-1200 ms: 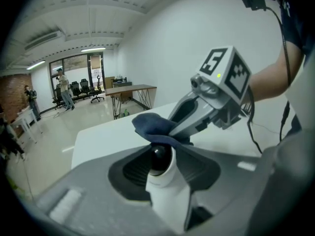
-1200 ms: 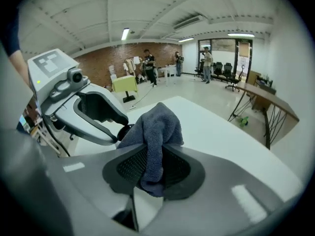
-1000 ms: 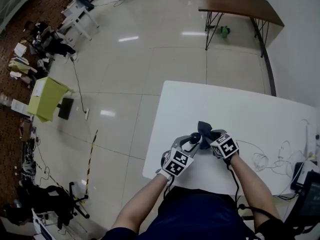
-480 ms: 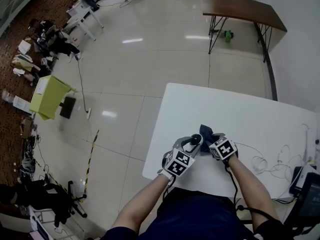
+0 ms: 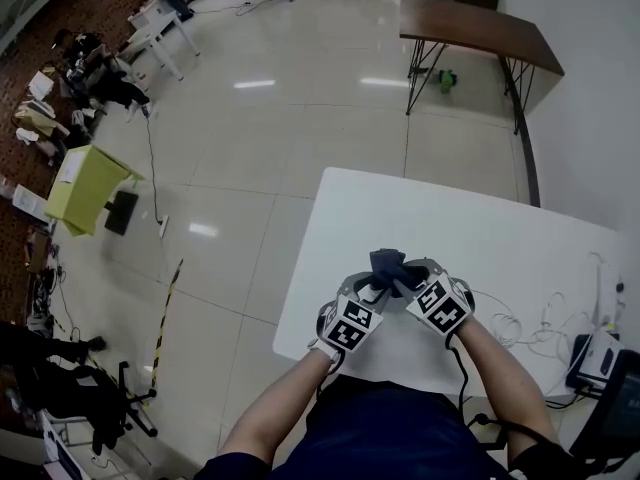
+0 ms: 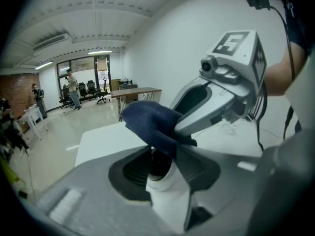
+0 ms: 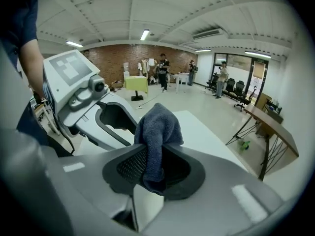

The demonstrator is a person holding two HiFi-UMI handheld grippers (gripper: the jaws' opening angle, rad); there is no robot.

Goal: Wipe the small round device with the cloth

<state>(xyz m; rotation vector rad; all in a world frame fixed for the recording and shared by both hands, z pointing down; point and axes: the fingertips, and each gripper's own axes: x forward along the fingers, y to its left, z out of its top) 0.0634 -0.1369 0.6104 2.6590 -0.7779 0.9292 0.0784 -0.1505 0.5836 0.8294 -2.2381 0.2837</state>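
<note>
In the left gripper view, my left gripper (image 6: 162,170) is shut on the small round device (image 6: 158,177), a white body with a dark round top. The dark blue cloth (image 6: 150,123) hangs onto that top from my right gripper (image 6: 221,100), which reaches in from the upper right. In the right gripper view, my right gripper (image 7: 155,173) is shut on the cloth (image 7: 158,136), which bunches up above the jaws; the left gripper (image 7: 86,104) is close behind it. In the head view, both grippers meet over the table's near edge, left gripper (image 5: 375,288) and right gripper (image 5: 405,276), with the cloth (image 5: 387,264) covering the device.
The white table (image 5: 480,233) carries loose white cables (image 5: 545,320) and a charger-like box (image 5: 592,353) at its right end. Its front edge is just below my hands. A brown table (image 5: 480,23) stands far off, and open tiled floor lies to the left.
My right gripper has risen and rolled with the cloth, bringing it over the left gripper's tips. The device's dark top, visible before, is now covered. The left gripper has kept still.
</note>
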